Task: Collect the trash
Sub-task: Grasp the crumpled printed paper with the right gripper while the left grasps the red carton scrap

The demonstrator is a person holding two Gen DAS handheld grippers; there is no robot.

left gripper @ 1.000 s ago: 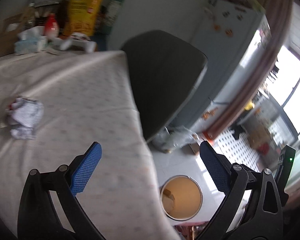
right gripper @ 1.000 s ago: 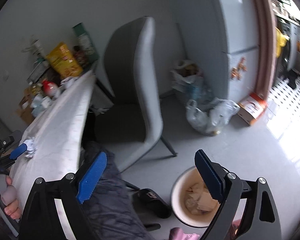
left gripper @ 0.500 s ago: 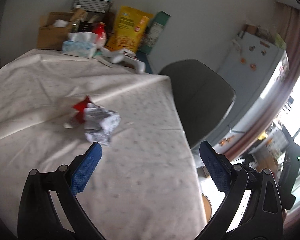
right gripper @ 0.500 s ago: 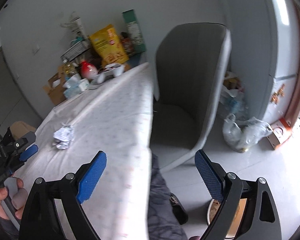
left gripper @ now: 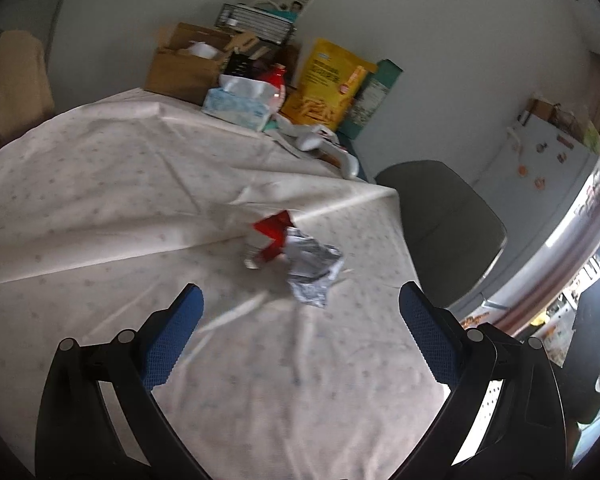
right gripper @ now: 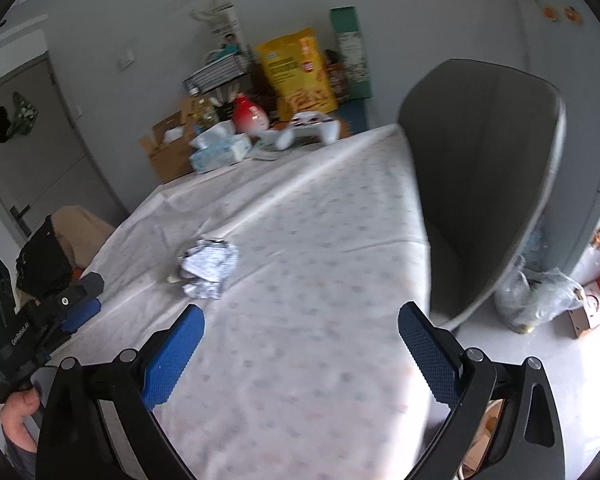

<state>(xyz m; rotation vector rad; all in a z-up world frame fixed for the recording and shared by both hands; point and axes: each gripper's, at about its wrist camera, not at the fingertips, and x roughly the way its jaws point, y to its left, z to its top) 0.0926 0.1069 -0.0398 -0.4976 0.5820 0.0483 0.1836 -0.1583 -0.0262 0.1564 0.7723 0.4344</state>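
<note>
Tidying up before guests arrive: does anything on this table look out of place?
Yes. A crumpled silver wrapper with a red scrap touching it lies alone mid-table on the tablecloth, far from the boxes and bags along the wall. It looks like litter. The cloth is also creased. Nothing looks spilled.

- Crumpled silver-grey foil wrapper, creased and balled up, white-and-dark print on its folds.
- Lies loose on the pale dotted cloth of the worktop, about mid-surface, well apart from the clutter at the far end.
- Red scrap touching its far-left side in the left wrist view; hidden behind the wad in the right wrist view.
</note>
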